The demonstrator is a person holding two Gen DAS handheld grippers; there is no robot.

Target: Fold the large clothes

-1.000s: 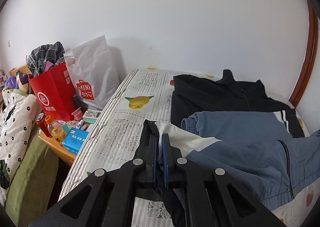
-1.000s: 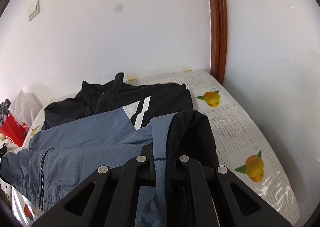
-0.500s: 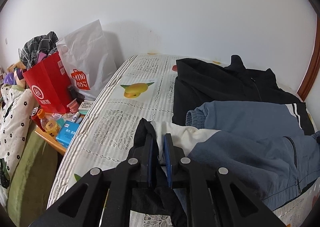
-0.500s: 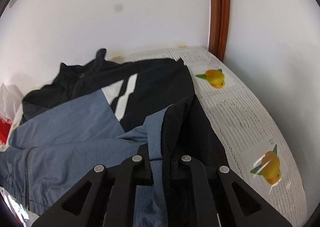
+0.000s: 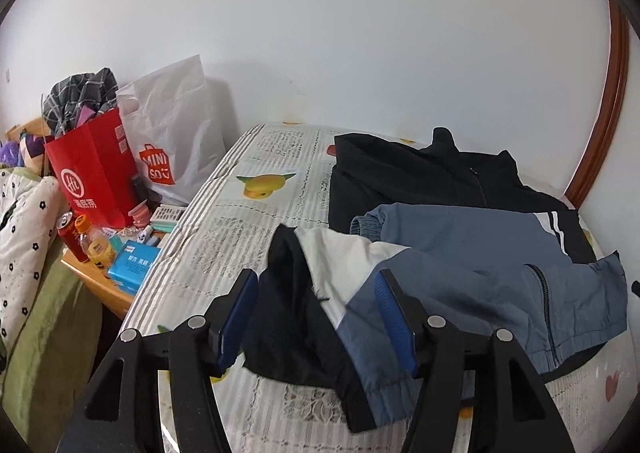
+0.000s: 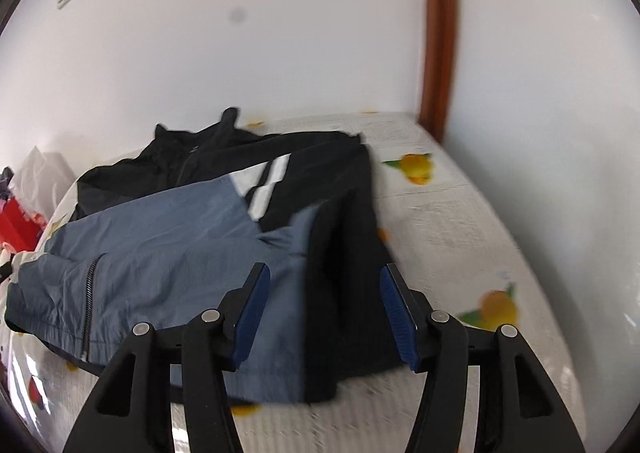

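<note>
Both grippers just let go. A second ago each was pinched on the jacket's bottom edge; now the left gripper (image 5: 316,313) and right gripper (image 6: 320,309) are both opening, fingers spread, pads clear of the cloth. The jacket (image 5: 460,285) has dropped onto the bed (image 5: 256,157) instead of hanging from the pads. My read: the fold of the lower part up over the body is laid down, and the next grab is a fresh one.

Left view, near to far: black lining and white panel lie between the blue pads (image 5: 236,317), running from 6 o'clock up to 12, not touched by either pad as far as I can tell. Blue front panel spreads out to 3 o'clock. Sleeve cuff (image 5: 366,225) sits beyond at 1 o'clock, black collar furthest, near the wall.

Right view: blue and black edge lies between the fingers (image 6: 396,313), closer to the left-hand one. Blurred, so contact unclear. White stripes (image 6: 268,181) at 11 o'clock, collar behind.

Off the bed at 9 o'clock: red bag (image 5: 92,173), white bag (image 5: 172,145).
</note>
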